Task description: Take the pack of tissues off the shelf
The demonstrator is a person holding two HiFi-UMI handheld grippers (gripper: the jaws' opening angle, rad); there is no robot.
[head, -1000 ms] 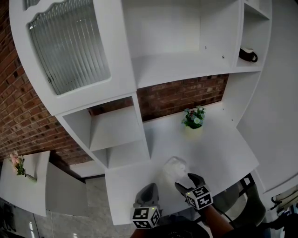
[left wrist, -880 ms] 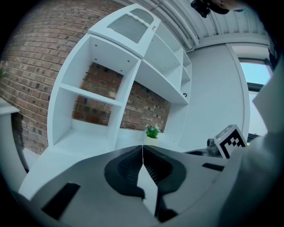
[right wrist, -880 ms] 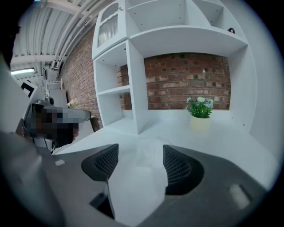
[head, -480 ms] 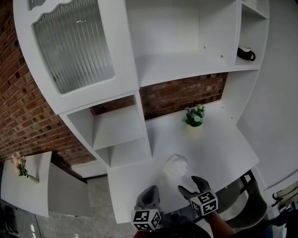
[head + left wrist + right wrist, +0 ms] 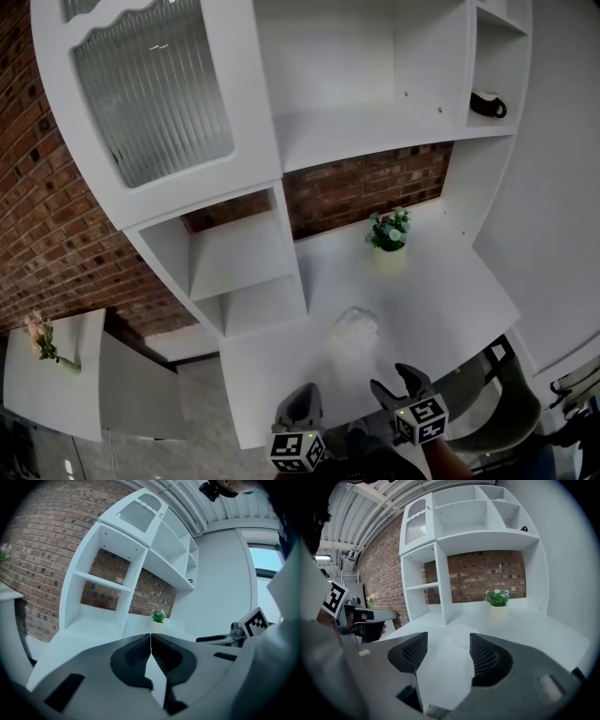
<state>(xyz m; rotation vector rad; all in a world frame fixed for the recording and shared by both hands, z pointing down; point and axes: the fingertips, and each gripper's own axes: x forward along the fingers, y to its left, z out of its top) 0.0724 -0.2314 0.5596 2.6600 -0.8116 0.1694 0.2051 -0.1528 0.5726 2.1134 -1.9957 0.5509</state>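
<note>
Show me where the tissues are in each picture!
Head view: tissues low centre, on the desk.
Left gripper view: not to be seen.
Right gripper view: tissues near the middle, on the desk.
Shared landmark: the plant at the desk's back.

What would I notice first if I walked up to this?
The big white shelf unit stands out against the red brick wall, with a ribbed glass door at its upper left. Next comes the little green potted plant at the back of the unit's wide bottom board, and the pale pack of tissues lying nearer the front edge.
</note>
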